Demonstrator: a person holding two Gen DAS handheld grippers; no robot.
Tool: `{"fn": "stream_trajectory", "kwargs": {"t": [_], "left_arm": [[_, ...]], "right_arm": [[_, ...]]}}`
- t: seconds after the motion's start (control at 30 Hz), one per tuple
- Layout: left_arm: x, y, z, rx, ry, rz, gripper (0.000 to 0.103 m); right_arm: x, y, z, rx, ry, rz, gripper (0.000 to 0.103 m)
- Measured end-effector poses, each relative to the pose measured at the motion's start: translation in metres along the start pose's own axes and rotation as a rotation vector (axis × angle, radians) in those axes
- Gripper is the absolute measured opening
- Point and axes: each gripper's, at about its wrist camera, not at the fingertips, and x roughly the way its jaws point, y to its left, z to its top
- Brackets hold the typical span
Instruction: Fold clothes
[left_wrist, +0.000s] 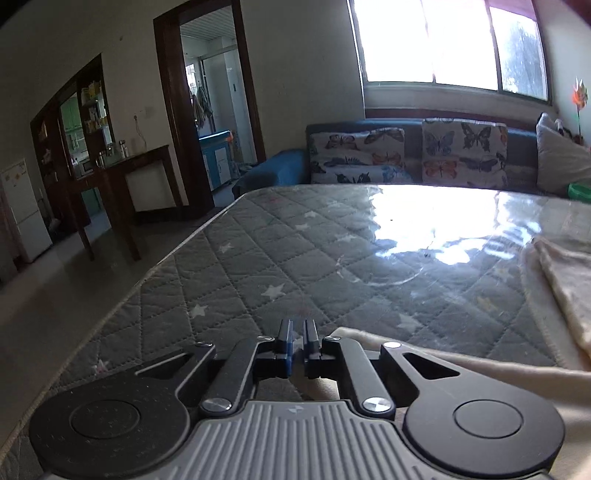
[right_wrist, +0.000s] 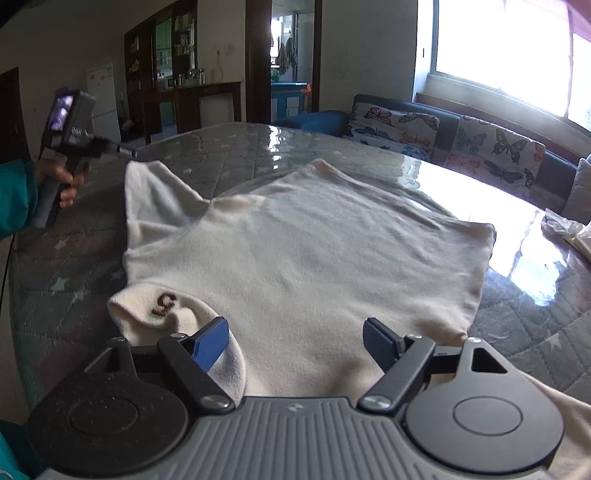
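A: Tongs first: how do the right tongs (right_wrist: 295, 338) stand?

B: Released, the 2 blue-padded fingers (right_wrist: 212, 341) spread wide, low over the near hem of a cream sweater (right_wrist: 303, 258). They grip nothing.

A: And the left tongs (left_wrist: 297, 334)?

B: Clenched, pads almost touching, with a cream edge of the sweater (left_wrist: 461, 363) lying just beneath and to the right. I cannot tell whether any cloth is pinched.

A: How does the sweater look?

B: Soft and fleecy, spread flat on the desk (right_wrist: 221, 155), which has a grey quilted cover with pale stars under glossy clear plastic. A near flap curls over, showing a brown embroidered mark (right_wrist: 165, 303). One sleeve (right_wrist: 155, 195) stands raised at the far left, near the left hand (right_wrist: 61, 181).

A: Beyond that?

B: A sofa (right_wrist: 436, 133) with butterfly cushions under a bright window (right_wrist: 517, 48).
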Motion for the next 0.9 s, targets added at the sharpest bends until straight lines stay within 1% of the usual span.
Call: {"fn": "stream_trajectory", "kwargs": {"t": [0.07, 0.1, 0.13, 0.17, 0.2, 0.23, 0.27, 0.3, 0.33, 0.37, 0.43, 0.5, 0.57, 0.7, 0.77, 0.9], "left_arm": [[0.002, 0.001, -0.005, -0.021, 0.022, 0.004, 0.009], [0.001, 0.001, -0.007, -0.032, 0.027, 0.004, 0.01], [-0.001, 0.002, -0.009, -0.04, 0.029, 0.008, 0.013], [-0.003, 0.002, -0.011, -0.046, 0.029, 0.012, 0.023], [-0.006, 0.002, -0.013, -0.053, 0.028, 0.014, 0.03], [-0.01, 0.002, -0.014, -0.063, 0.025, 0.018, 0.047], [-0.015, 0.002, -0.015, -0.075, 0.017, 0.021, 0.057], [-0.02, 0.002, -0.017, -0.085, 0.006, 0.014, 0.059], [-0.025, 0.002, -0.018, -0.092, -0.003, 0.006, 0.064], [-0.03, 0.001, -0.02, -0.099, -0.01, -0.001, 0.076], [-0.037, 0.0, -0.023, -0.122, -0.031, 0.013, 0.087], [-0.039, -0.002, -0.026, -0.139, -0.029, 0.026, 0.091], [-0.04, -0.005, -0.028, -0.149, -0.02, 0.03, 0.095], [-0.044, -0.009, -0.03, -0.156, -0.014, 0.048, 0.102], [-0.046, -0.009, -0.03, -0.157, -0.016, 0.058, 0.103], [-0.044, -0.007, -0.028, -0.151, 0.014, 0.09, 0.103]], "right_arm": [[-0.002, 0.001, 0.001, 0.006, -0.012, 0.002, 0.082], [0.001, 0.002, -0.001, 0.002, -0.001, 0.003, 0.082], [0.003, 0.003, -0.002, -0.002, 0.009, 0.003, 0.082], [0.004, 0.005, -0.004, -0.004, 0.01, 0.004, 0.082], [0.005, 0.006, -0.006, -0.006, 0.011, 0.004, 0.082], [0.004, 0.006, -0.006, -0.003, 0.009, 0.005, 0.082], [0.002, 0.004, -0.005, 0.004, 0.003, 0.008, 0.082], [0.0, 0.003, -0.005, 0.012, -0.005, 0.008, 0.083], [-0.003, 0.001, -0.004, 0.025, -0.021, 0.006, 0.084], [-0.005, 0.0, -0.003, 0.028, -0.028, 0.0, 0.087], [-0.007, -0.003, -0.003, 0.034, -0.034, -0.021, 0.088], [-0.007, -0.007, -0.002, 0.046, -0.037, -0.039, 0.089], [-0.007, -0.011, -0.002, 0.061, -0.044, -0.056, 0.094], [-0.002, -0.017, 0.0, 0.089, -0.049, -0.082, 0.097], [0.004, -0.02, -0.001, 0.109, -0.043, -0.094, 0.097], [0.014, -0.02, 0.0, 0.116, -0.028, -0.099, 0.098]]}}
